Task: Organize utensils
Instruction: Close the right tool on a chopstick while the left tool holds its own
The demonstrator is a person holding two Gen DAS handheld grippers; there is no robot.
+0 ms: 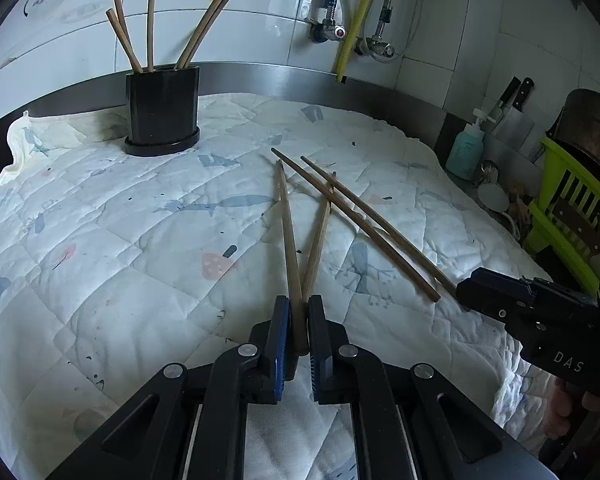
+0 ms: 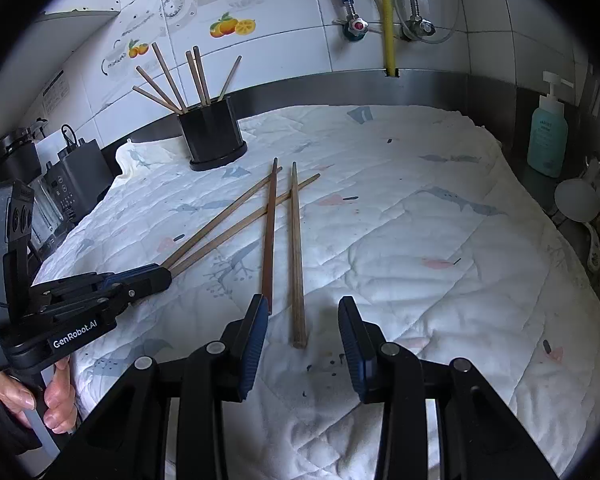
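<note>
Left wrist view shows four loose chopsticks lying crossed on a white quilted cloth printed with pale blue and pink figures, spread over the table. They are slim, straight wooden sticks, brown and matte. More of them stand fanned in a glossy black oval holder at the cloth's far side. Left tongs, black with ribbed blue pads, are clamped on the near end of one chopstick. Right tongs stand open, one chopstick end lying between their pads untouched.
</note>
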